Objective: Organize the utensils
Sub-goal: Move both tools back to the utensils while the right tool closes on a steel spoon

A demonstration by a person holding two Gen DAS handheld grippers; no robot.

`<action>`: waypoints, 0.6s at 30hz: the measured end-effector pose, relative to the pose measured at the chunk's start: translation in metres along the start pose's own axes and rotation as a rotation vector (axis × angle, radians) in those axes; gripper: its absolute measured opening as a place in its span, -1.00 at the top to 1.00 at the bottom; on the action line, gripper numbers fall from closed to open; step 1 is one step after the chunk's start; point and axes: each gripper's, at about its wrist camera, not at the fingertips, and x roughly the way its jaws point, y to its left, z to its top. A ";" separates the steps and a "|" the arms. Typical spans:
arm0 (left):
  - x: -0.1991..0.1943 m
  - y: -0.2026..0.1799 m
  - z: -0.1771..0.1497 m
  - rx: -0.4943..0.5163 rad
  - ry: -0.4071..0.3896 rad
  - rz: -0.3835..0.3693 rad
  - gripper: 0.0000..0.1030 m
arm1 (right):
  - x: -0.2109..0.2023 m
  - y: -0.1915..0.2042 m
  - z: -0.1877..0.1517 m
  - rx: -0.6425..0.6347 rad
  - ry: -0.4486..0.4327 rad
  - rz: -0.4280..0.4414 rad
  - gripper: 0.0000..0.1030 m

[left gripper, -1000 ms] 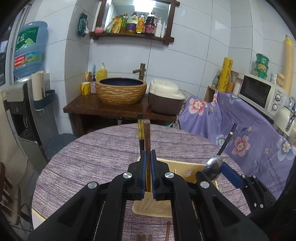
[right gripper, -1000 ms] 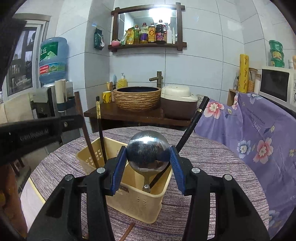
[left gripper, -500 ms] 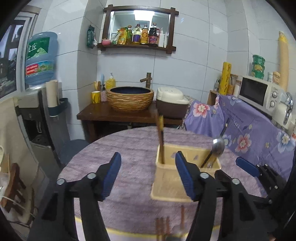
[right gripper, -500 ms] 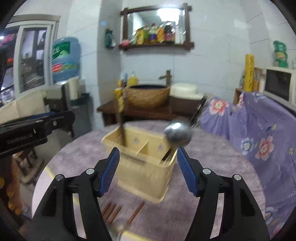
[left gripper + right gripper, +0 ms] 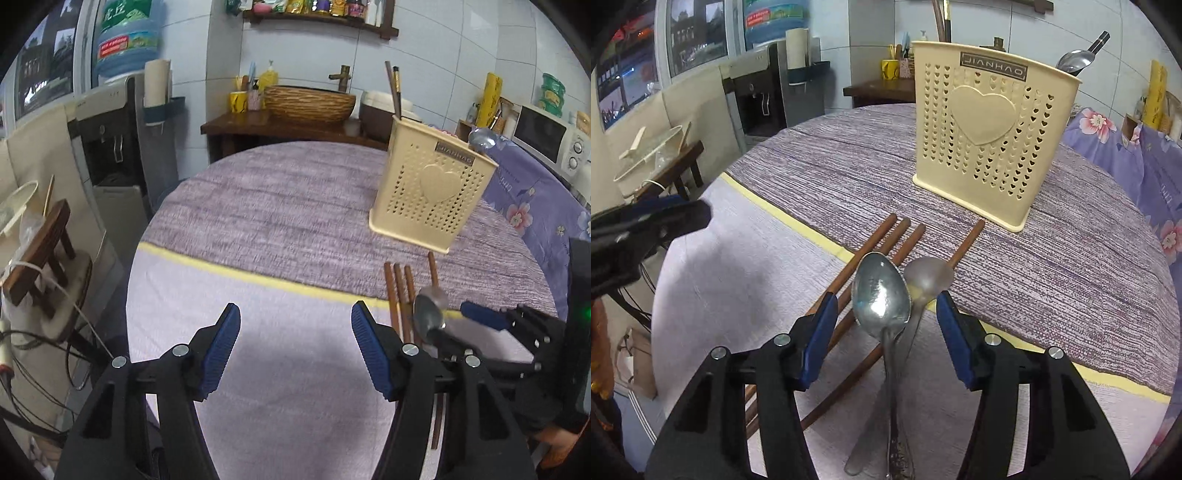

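While the yellow holder (image 5: 982, 122) stands on the table (image 5: 1071, 266), two spoons (image 5: 882, 291) lie before it between the right gripper's (image 5: 886, 314) closing, untouching jaws, handles cut off; left gripper (image 5: 295, 336) gapes empty.

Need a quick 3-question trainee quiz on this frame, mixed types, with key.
1. True or false: the right gripper is shut on a spoon.
2. How many chopsticks lie on the table in front of the holder? A) two B) four C) six
3. Fill in: the left gripper hangs open over the ____ part of the tablecloth, with nothing between its jaws.

Key:
1. False. Its jaws stand open around the two spoons on the table; the pads do not press on them.
2. B
3. Pale (the part nearer than the yellow stripe).
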 end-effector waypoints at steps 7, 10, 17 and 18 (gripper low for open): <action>-0.001 0.004 -0.011 -0.011 0.008 -0.019 -0.21 | 0.016 0.006 0.006 -0.069 0.053 -0.029 -0.01; 0.001 0.002 -0.014 -0.008 0.016 -0.023 -0.21 | 0.024 0.006 0.007 -0.078 0.066 -0.036 0.04; 0.004 -0.002 -0.016 -0.005 0.028 -0.034 -0.21 | 0.028 0.000 0.010 -0.056 0.078 -0.008 0.41; 0.004 -0.003 -0.016 -0.002 0.029 -0.035 -0.21 | 0.029 -0.001 0.011 -0.049 0.081 -0.011 0.47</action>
